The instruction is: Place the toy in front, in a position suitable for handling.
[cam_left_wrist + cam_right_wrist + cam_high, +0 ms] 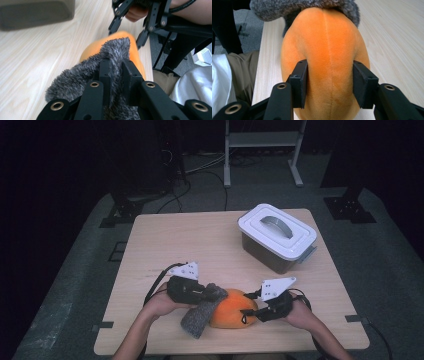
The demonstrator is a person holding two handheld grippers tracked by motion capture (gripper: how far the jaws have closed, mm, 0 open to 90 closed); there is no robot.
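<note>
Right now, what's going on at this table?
A person works at the table with two tools. The left hand-held gripper is pinched shut on a grey furry cover, part of which lies over one end of an orange plush toy. The right hand-held gripper clamps the toy's other end. A lidded white box sits apart at the far right.

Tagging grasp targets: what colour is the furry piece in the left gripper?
Mottled grey fur, clearest in the left gripper view.
</note>
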